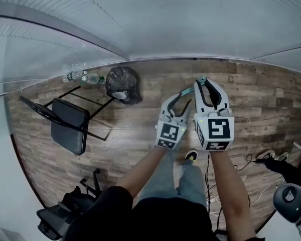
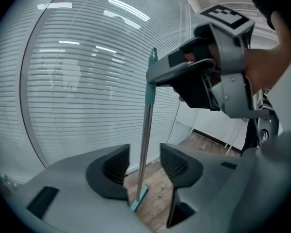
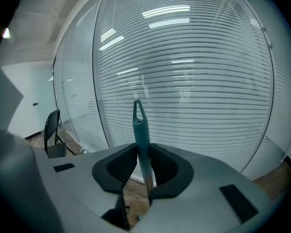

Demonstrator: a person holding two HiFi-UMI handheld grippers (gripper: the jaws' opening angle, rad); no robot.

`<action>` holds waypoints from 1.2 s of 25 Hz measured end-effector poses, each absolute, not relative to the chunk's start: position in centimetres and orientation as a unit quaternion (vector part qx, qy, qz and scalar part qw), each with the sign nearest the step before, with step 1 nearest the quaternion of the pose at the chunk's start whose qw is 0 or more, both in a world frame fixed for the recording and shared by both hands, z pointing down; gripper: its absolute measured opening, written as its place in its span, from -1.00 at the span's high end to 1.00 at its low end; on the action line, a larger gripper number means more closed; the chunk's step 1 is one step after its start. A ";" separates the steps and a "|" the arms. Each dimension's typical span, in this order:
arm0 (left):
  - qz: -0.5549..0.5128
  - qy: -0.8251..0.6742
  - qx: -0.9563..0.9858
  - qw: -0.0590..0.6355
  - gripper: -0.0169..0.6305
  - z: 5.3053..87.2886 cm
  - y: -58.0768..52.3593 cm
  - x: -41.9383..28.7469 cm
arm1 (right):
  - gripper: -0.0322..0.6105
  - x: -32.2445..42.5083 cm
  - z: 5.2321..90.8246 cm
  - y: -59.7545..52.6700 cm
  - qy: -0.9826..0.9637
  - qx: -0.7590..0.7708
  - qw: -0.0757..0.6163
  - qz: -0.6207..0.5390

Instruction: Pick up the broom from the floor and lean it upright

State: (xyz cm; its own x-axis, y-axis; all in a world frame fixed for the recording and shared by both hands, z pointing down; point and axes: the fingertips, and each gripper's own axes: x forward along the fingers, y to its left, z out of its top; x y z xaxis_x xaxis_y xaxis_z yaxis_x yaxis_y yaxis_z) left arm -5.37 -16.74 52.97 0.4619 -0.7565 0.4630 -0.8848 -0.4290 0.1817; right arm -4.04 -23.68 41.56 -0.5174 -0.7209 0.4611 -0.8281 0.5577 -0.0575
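The right gripper (image 3: 143,168) is clamped on the teal top of the broom (image 3: 140,130), which stands upright before the window blinds (image 3: 199,81). The left gripper (image 2: 144,168) is partly open, its jaws either side of the pole without pressing it.

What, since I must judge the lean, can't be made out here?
- Broom head: in the head view hidden under the left tool and right tool; in the left gripper view cut off by the tool's body.
- Whether the broom's top touches the blinds: no view tells.
- Bottles: head view, too small to read.
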 end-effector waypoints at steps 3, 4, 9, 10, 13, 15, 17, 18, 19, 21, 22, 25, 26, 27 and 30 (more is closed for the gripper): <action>0.165 -0.490 0.829 0.213 0.19 54.4 -20.9 -5.6 | 0.61 -5.7 42.1 -25.9 -0.862 0.444 0.202 0.139; 0.169 -0.491 0.828 0.211 0.19 54.9 -22.2 -5.9 | 0.61 -6.1 42.2 -26.7 -0.862 0.444 0.203 0.140; 0.175 -0.501 0.824 0.197 0.37 56.0 -27.9 -7.6 | 0.61 -8.2 42.8 -30.5 -0.854 0.453 0.212 0.143; 0.177 -0.497 0.828 0.191 0.41 56.1 -28.6 -7.7 | 0.61 -8.5 43.0 -31.2 -0.852 0.456 0.213 0.146; 0.192 -0.484 0.837 0.166 0.65 56.5 -29.8 -7.9 | 0.60 -9.4 43.4 -33.0 -0.847 0.463 0.212 0.154; 0.198 -0.481 0.839 0.159 0.73 56.8 -30.4 -8.1 | 0.60 -9.9 43.6 -33.9 -0.842 0.469 0.214 0.159; 0.196 -0.480 0.839 0.164 0.75 57.1 -31.1 -8.6 | 0.60 -10.4 43.9 -34.8 -0.837 0.474 0.215 0.166; 0.193 -0.478 0.839 0.171 0.76 57.3 -31.5 -8.9 | 0.60 -10.7 44.0 -35.3 -0.836 0.475 0.215 0.169; 0.189 -0.476 0.840 0.180 0.77 57.4 -31.9 -9.2 | 0.60 -11.0 44.2 -35.7 -0.836 0.475 0.214 0.171; 0.184 -0.473 0.840 0.194 0.81 57.7 -32.7 -9.9 | 0.60 -11.5 44.4 -36.6 -0.838 0.472 0.216 0.167; 0.185 -0.473 0.839 0.195 0.85 57.8 -33.1 -10.3 | 0.60 -11.7 44.6 -37.0 -0.839 0.471 0.217 0.166; 0.192 -0.480 0.835 0.189 0.85 58.3 -34.5 -11.5 | 0.60 -12.4 45.0 -37.9 -0.842 0.465 0.219 0.166; 0.193 -0.483 0.834 0.187 0.85 58.2 -34.9 -11.8 | 0.60 -12.7 45.1 -38.2 -0.842 0.464 0.219 0.165; 0.193 -0.484 0.833 0.184 0.85 58.1 -35.3 -12.1 | 0.60 -12.9 45.2 -38.4 -0.843 0.463 0.220 0.164; 0.193 -0.487 0.833 0.175 0.85 58.0 -35.9 -12.5 | 0.60 -13.4 45.5 -39.6 -0.840 0.468 0.221 0.162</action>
